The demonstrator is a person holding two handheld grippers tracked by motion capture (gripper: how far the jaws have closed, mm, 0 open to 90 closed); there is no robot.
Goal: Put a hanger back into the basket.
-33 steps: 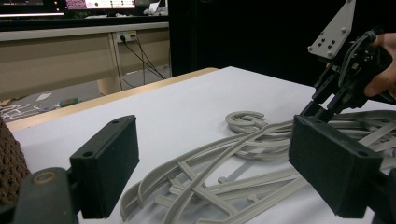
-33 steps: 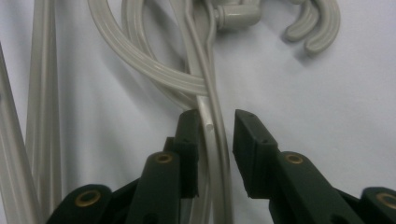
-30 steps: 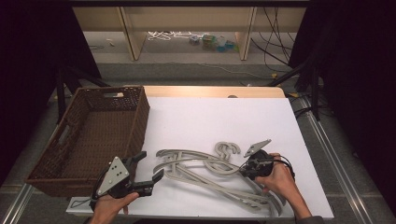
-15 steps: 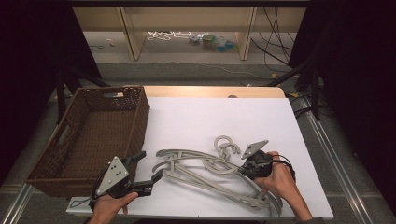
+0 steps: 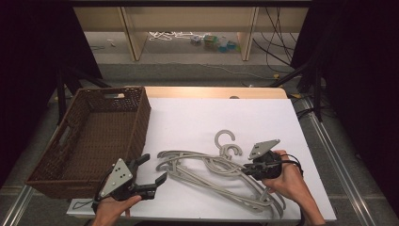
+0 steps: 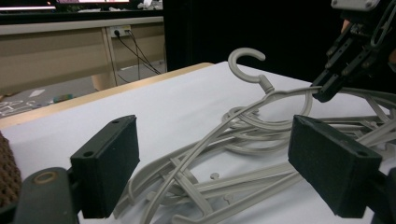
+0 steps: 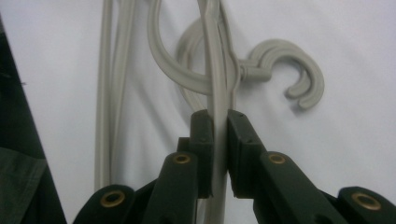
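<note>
Right hand-held gripper has just clamped one grey plastic hanger and lifted its hook off the white tabletop, while the left hand-held gripper waits wide open, empty.

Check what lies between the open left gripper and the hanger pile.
Only bare white table. In the high view the left gripper stands just short of the grey hangers; the left gripper view shows them ahead of its open jaws, untouched.

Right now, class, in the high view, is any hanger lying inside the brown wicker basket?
No: the basket holds nothing, and the grey hangers lie tangled on the white table.
</note>
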